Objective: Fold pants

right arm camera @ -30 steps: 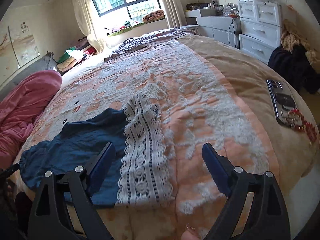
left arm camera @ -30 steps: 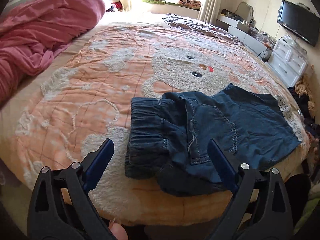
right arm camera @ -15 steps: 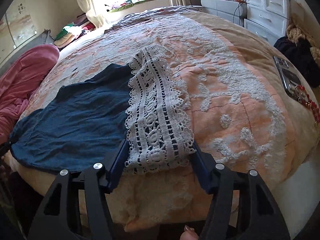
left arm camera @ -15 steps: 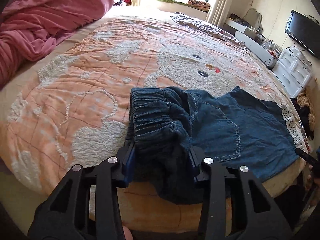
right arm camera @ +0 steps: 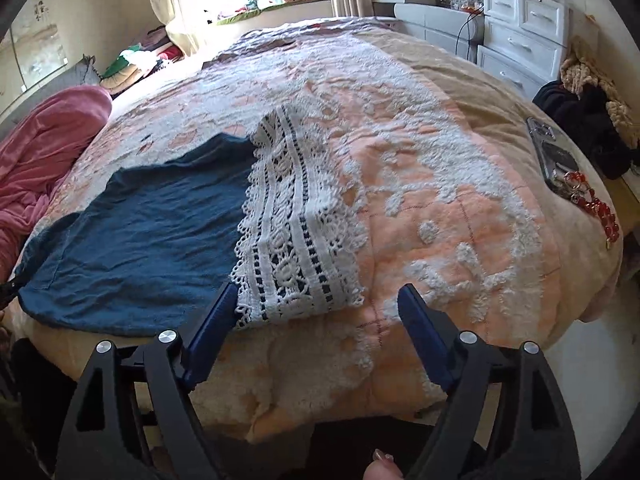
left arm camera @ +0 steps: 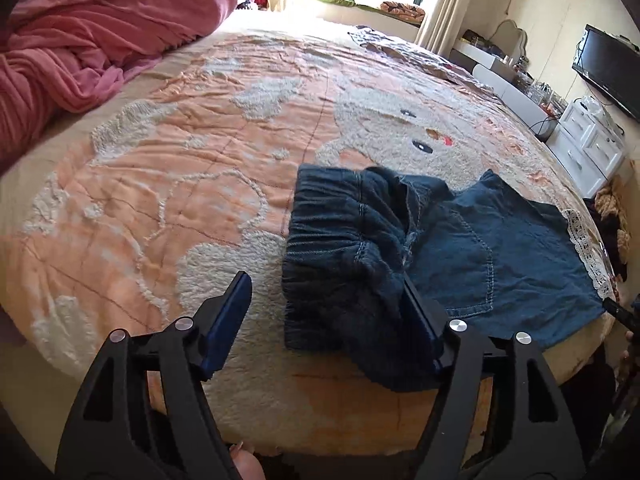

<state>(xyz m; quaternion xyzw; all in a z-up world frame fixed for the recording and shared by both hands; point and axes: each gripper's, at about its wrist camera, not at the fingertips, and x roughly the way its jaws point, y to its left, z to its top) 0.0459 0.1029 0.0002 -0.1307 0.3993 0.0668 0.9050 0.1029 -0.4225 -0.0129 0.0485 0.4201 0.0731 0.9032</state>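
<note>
Dark blue denim pants [left arm camera: 500,256] lie across the near edge of the bed, with the elastic waistband [left arm camera: 340,240] bunched into a raised fold. My left gripper [left arm camera: 326,308] straddles that waistband and its jaws are opening. Its right finger touches the denim; the left finger stands clear of it. At the other end, the white lace hem [right arm camera: 296,232] joins the blue cloth [right arm camera: 152,232]. My right gripper [right arm camera: 316,312] sits at the hem's near edge, jaws opening, with the lace between the fingers but not pinched.
A peach and white tufted quilt [left arm camera: 180,160] covers the bed. A pink blanket [left arm camera: 80,40] is heaped at the far left. A flat grey device with red beads [right arm camera: 556,156] lies near the right edge. White drawers [right arm camera: 520,32] and dark clothes [right arm camera: 584,120] stand beyond.
Half a second ago both grippers had narrowed around the waistband and the lace hem. Both pairs of jaws have since spread apart, and the waistband stays bunched up.
</note>
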